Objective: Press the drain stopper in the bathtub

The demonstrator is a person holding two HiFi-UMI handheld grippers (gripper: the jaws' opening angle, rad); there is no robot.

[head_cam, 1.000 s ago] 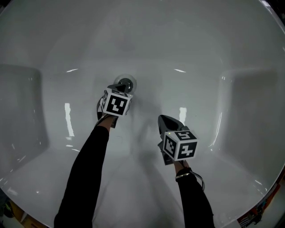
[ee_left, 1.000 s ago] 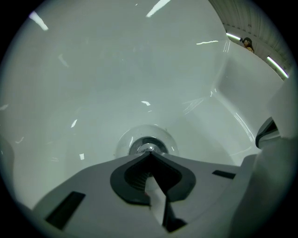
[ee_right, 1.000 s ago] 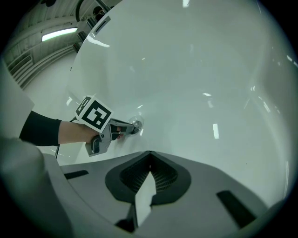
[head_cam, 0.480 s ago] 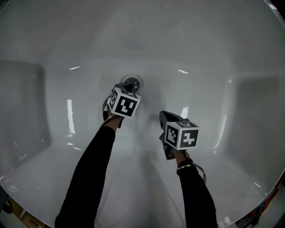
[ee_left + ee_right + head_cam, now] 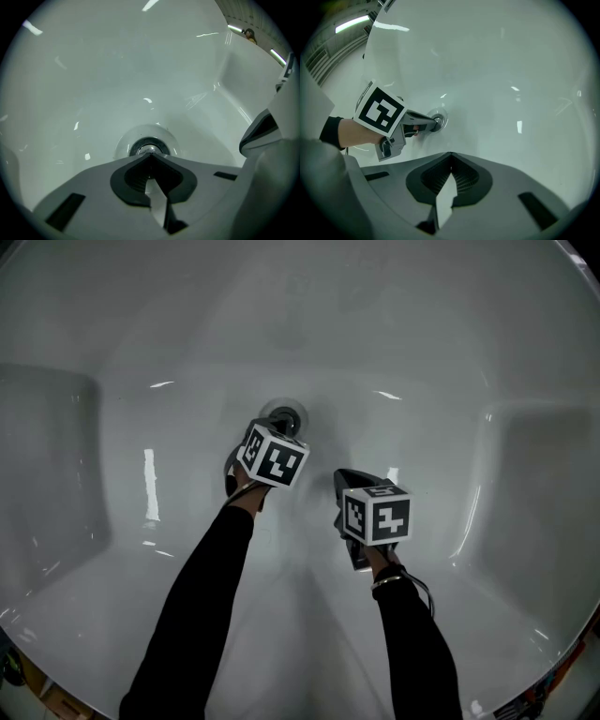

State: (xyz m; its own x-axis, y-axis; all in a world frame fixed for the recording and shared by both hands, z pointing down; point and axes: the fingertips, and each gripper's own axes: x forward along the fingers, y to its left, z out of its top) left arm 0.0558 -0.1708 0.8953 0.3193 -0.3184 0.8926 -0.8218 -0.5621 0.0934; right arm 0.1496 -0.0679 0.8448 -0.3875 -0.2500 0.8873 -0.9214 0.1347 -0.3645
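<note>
The round chrome drain stopper (image 5: pixel 285 416) sits in the white bathtub floor (image 5: pixel 187 427). My left gripper (image 5: pixel 279 430) is shut with nothing between its jaws, and its tips rest right at the near edge of the stopper. In the left gripper view the stopper (image 5: pixel 148 146) lies just beyond the closed tips of the left gripper (image 5: pixel 150 155). The right gripper view shows the left gripper (image 5: pixel 435 123) reaching the stopper (image 5: pixel 439 119) from the side. My right gripper (image 5: pixel 343 480) is shut and empty, hovering to the right of the drain; its tips (image 5: pixel 451 155) point at bare tub floor.
The tub's curved walls (image 5: pixel 525 456) rise on both sides, with a stepped ledge (image 5: pixel 47 456) at the left. A person's black sleeves (image 5: pixel 197 596) reach in from the bottom edge. Some coloured items (image 5: pixel 562 671) show past the tub's rim at the lower right.
The left gripper has crept a little closer onto the stopper. The right gripper has moved up toward the drain. Both have stayed shut.
</note>
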